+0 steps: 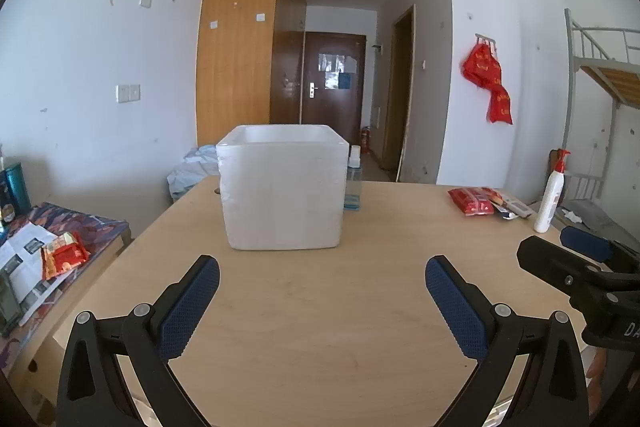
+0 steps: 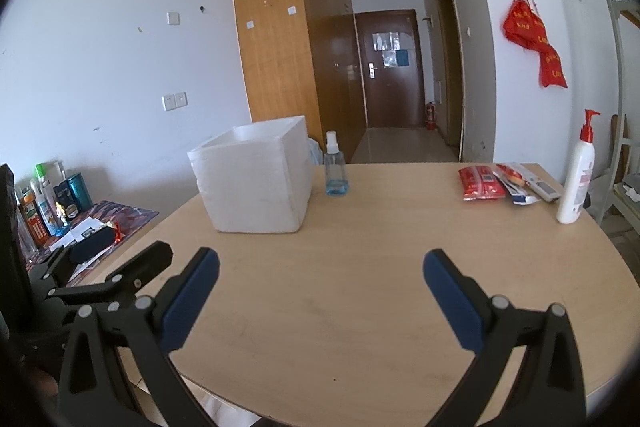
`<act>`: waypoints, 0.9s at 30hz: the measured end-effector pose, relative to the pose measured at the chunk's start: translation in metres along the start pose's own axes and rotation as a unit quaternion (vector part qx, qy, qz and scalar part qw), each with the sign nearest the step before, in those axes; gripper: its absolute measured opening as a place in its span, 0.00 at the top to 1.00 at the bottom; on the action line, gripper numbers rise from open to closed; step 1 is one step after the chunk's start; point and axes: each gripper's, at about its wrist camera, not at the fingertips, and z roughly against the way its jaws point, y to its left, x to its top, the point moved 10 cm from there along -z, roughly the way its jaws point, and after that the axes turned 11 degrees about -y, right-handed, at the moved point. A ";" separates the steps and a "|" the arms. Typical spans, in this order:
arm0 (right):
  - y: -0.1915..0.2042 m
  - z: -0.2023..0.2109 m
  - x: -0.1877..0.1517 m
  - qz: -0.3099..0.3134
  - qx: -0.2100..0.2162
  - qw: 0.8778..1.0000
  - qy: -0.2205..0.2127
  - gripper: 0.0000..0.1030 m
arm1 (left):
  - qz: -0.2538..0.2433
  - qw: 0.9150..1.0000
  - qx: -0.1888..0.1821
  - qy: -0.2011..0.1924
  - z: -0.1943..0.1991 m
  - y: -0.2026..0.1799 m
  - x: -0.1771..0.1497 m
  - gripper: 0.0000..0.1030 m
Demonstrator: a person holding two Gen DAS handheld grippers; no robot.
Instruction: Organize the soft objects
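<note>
Both the left hand-held gripper (image 1: pixel 322 277) and the right hand-held gripper (image 2: pixel 320 273) hover spread wide and empty over the pale wooden counter (image 2: pixel 360 267). The soft red plastic packets (image 2: pixel 480 183) lie far right, well apart from the white foam box (image 2: pixel 256 179) (contents hidden). Any pick likely needs a reach rightward.
</note>
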 end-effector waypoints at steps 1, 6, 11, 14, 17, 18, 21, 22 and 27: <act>0.000 0.000 0.000 0.000 -0.001 1.000 0.000 0.00 | -0.001 1.000 0.000 0.000 0.000 0.000 0.000 0.00; 0.000 0.000 0.000 -0.001 0.000 1.000 0.001 0.00 | -0.004 1.000 0.000 -0.002 0.000 -0.001 -0.001 0.00; 0.000 0.000 0.000 -0.001 -0.001 1.000 0.000 0.00 | -0.001 1.000 0.002 -0.004 -0.001 0.001 0.000 0.00; 0.001 -0.001 0.000 0.000 0.001 1.000 0.001 0.00 | 0.001 1.000 0.004 -0.003 0.000 0.003 0.000 0.00; 0.000 -0.001 0.001 -0.001 0.001 1.000 0.000 0.00 | 0.002 1.000 0.003 -0.001 -0.002 0.002 0.000 0.00; 0.001 -0.001 0.001 0.000 0.001 1.000 0.000 0.00 | 0.002 1.000 0.005 -0.003 -0.001 0.002 0.000 0.00; 0.000 0.000 0.002 -0.003 0.002 1.000 -0.001 0.00 | 0.000 1.000 0.004 -0.003 -0.002 0.002 0.000 0.00; 0.000 -0.001 0.002 -0.003 0.002 1.000 -0.001 0.00 | -0.001 1.000 0.005 -0.003 -0.001 0.002 0.000 0.00; 0.000 0.000 0.003 -0.003 0.002 1.000 0.000 0.00 | -0.001 1.000 0.005 -0.003 -0.001 0.002 0.001 0.00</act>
